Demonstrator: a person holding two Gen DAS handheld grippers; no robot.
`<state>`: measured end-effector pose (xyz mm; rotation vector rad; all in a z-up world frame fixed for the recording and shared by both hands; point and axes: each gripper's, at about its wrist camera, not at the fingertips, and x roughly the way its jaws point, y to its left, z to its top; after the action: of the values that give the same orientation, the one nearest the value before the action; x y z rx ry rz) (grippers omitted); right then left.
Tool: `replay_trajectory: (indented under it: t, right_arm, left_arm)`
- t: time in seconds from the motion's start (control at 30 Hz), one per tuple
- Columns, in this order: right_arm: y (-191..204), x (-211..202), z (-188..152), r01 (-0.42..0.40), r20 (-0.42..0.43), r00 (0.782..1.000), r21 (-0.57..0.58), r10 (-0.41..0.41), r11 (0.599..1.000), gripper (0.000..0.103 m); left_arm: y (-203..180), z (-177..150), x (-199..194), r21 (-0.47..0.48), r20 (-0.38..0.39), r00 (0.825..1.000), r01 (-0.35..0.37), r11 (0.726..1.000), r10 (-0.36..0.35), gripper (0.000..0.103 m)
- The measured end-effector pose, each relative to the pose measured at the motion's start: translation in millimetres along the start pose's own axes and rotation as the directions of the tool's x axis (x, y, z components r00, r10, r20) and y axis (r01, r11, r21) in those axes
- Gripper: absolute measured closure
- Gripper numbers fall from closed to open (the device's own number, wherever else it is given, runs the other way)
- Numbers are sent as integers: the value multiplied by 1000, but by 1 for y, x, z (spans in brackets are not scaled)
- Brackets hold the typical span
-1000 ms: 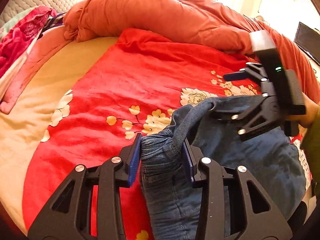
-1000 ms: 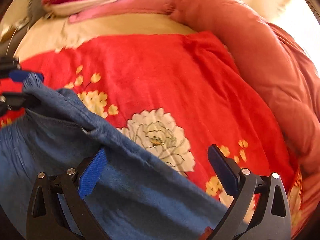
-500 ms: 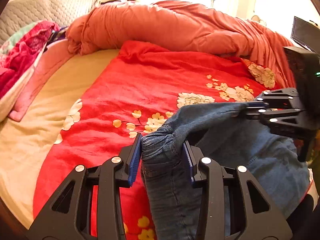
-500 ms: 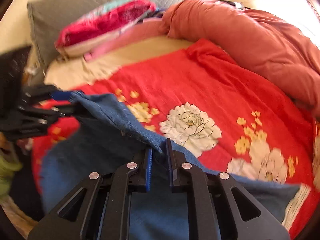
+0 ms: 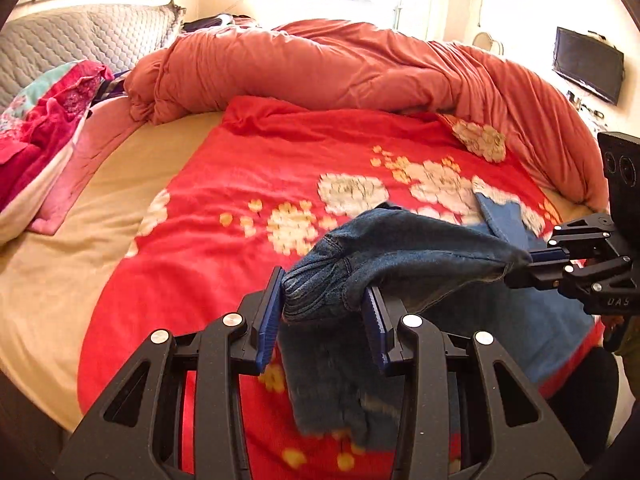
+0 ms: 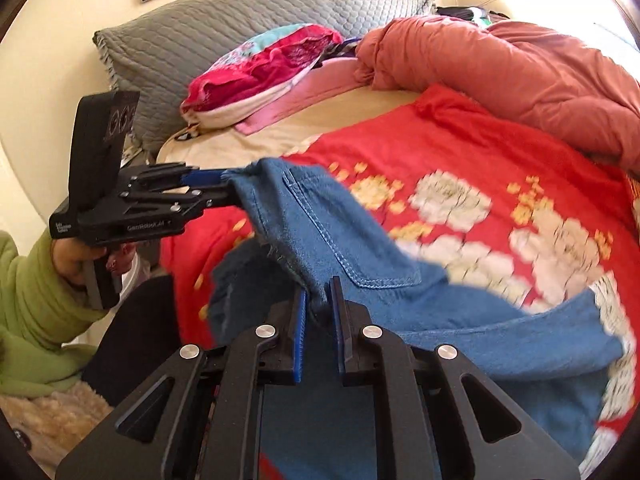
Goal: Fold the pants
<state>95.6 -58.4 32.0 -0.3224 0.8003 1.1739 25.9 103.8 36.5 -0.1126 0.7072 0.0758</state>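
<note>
Blue denim pants waistband taut btwn left gripper and right gripper, both clamped; legs trail onto red floral blanket.

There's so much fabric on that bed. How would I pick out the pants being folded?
Start at the red flowered blanket spread over the bed, in front of the long rolled orange duvet. The pants are the blue denim piece lifted above its near edge, stretched between the left tool and the right tool. They are the only blue, stitched fabric there, and the only piece being held.
</note>
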Motion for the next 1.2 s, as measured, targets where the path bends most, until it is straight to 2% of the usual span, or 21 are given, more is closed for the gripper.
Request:
replay_trajectory:
  t: [0.33,0.43,0.77,0.9,1.03,1.1,1.2]
  right_arm:
    - [25,10,-49,-26,-67,997,77,32,997,93]
    - [33,18,-61,-2,-94,996,71,9,997,93]
    - [49,34,-81,14,-136,991,84,-2,996,92]
    - [52,35,-84,20,-137,991,78,-9,997,90]
    - [51,34,-86,16,-124,992,101,-3,995,87]
    - [52,34,-86,12,-126,992,99,1,995,83]
    - [54,25,-86,13,-125,992,89,-2,996,81]
  left_arm:
    - [-6,-46,-5,-11,-108,994,16,1000,-17,73]
    - [-6,-53,-4,-1,-129,992,12,1000,-12,71]
    - [10,-77,-22,-50,-182,983,10,999,-19,68]
    - [10,-67,-50,-51,-130,991,6,999,-13,68]
    - [-14,-45,-51,-23,-74,993,92,996,-93,68]
    - [-30,-36,-36,-18,-76,985,155,988,-156,68]
    - [-44,-39,-9,7,-147,980,138,990,-136,68]
